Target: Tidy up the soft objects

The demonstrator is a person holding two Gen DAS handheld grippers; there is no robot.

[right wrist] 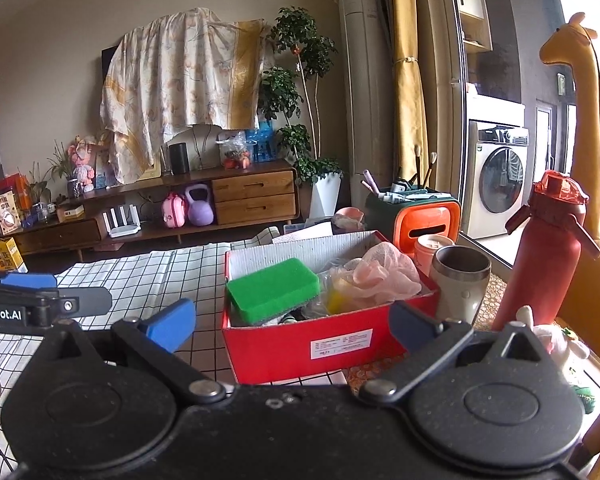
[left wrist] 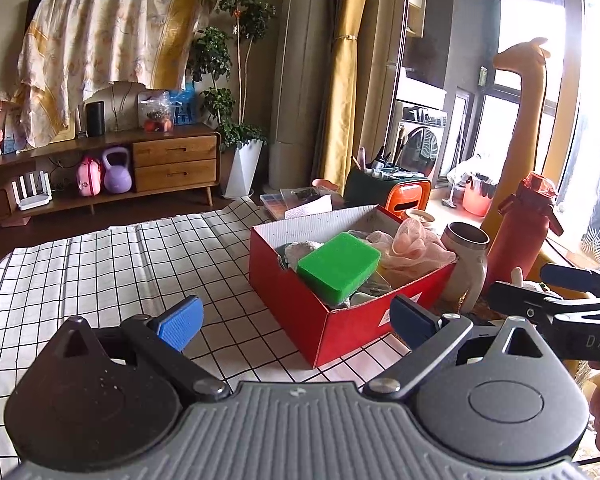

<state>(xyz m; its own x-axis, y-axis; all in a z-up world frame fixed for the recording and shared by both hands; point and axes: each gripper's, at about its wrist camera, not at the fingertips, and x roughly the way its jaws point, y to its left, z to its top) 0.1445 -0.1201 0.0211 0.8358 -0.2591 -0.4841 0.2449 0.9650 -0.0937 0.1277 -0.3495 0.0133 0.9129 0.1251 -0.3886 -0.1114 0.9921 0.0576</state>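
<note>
Hovering with fingers spread wide and empty, the left gripper (left wrist: pixel 296 322) and right gripper (right wrist: pixel 292 326) are facing the red box (right wrist: pixel 300 344) just ahead on the checked cloth (left wrist: pixel 100 264). Inside it, a green sponge (right wrist: pixel 274 290) is lying beside pink mesh (right wrist: pixel 384 272).

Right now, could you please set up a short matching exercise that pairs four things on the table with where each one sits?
Things:
1. green sponge
2. pink mesh puff
3. grey steel cup
4. red bottle

Places:
A. outside the red box, right beside its right wall
B. in the box, left half, on top of the pile
C. farthest right, past the cup, in front of the giraffe toy
D. in the box, right half

Pairs: 1-B, 2-D, 3-A, 4-C
</note>
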